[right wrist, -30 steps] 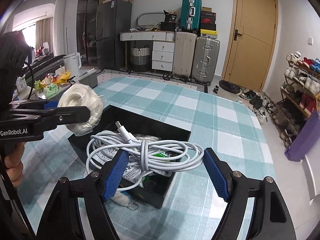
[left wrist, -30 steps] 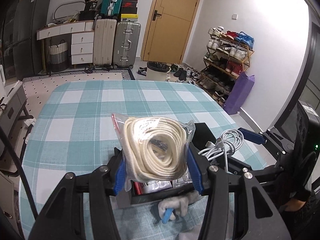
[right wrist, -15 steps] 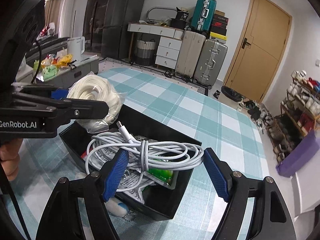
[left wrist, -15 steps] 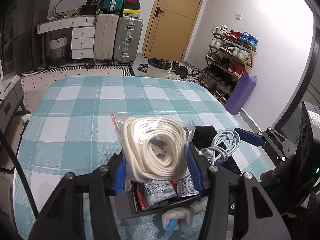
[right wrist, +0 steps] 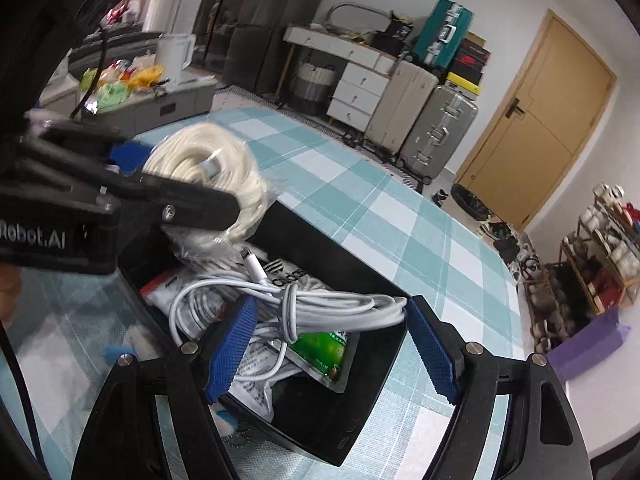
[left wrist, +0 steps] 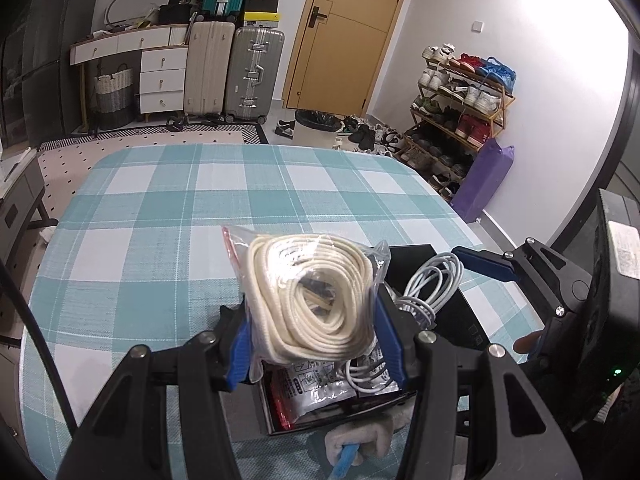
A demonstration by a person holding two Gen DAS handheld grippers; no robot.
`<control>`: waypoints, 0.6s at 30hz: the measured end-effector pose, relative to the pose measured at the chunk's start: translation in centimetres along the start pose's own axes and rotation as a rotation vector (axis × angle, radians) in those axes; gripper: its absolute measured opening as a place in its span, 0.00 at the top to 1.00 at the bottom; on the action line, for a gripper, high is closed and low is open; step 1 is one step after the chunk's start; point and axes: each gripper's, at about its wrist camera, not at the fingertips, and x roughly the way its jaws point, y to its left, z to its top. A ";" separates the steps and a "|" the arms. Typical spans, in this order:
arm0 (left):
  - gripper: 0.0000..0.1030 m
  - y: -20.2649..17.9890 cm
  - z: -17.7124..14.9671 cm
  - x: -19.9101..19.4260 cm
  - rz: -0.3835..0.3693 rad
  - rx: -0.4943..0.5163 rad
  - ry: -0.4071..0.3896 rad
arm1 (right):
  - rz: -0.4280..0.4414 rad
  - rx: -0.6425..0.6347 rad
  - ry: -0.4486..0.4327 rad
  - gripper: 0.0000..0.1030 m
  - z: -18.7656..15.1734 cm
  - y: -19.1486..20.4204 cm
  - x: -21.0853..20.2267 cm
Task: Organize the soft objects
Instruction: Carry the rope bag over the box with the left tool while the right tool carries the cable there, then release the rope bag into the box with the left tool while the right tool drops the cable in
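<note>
My left gripper (left wrist: 314, 336) is shut on a clear bag of cream rope (left wrist: 312, 300) and holds it above the near-left end of a black box (left wrist: 460, 316); the bag (right wrist: 208, 176) also shows in the right wrist view. My right gripper (right wrist: 330, 340) holds a bundle of white cable (right wrist: 304, 308) between its blue pads just over the box (right wrist: 360, 256). The cable (left wrist: 428, 280) shows in the left view too. The box holds packets, one green (right wrist: 324, 354).
The box sits on a teal checked tablecloth (left wrist: 200, 208). A grey plush item with a blue part (left wrist: 356, 444) lies on the cloth at the box's near side. Suitcases (left wrist: 252, 72), a drawer unit and a shoe rack (left wrist: 460, 108) stand beyond the table.
Both grippers have come lower and closer to the box. The cable bundle now hangs partly into the box, and the rope bag sits over its near-left end.
</note>
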 end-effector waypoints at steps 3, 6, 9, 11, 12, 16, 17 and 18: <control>0.49 -0.1 0.0 0.2 -0.003 0.001 0.005 | 0.006 -0.031 0.002 0.27 0.0 0.1 0.0; 0.49 -0.4 -0.1 0.3 -0.004 0.010 0.011 | 0.017 -0.069 0.006 0.28 0.0 0.2 0.0; 0.49 -0.6 -0.3 0.3 -0.006 0.019 0.016 | 0.032 -0.092 0.010 0.29 -0.1 0.0 0.0; 0.49 -0.8 -0.4 0.4 -0.007 0.027 0.022 | 0.048 -0.107 0.008 0.29 -0.2 -0.3 0.0; 0.49 -0.8 -0.4 0.4 -0.008 0.030 0.024 | 0.058 -0.112 0.009 0.30 -0.2 -0.3 0.0; 0.49 -1.1 -0.4 0.6 -0.013 0.045 0.032 | 0.114 -0.123 0.012 0.34 -0.6 -0.9 0.1; 0.49 -1.2 -0.4 0.7 -0.013 0.044 0.033 | 0.109 -0.121 0.004 0.33 -0.7 -1.0 0.1; 0.49 -1.2 -0.4 0.8 -0.014 0.042 0.036 | 0.104 -0.116 0.004 0.32 -0.7 -1.1 0.1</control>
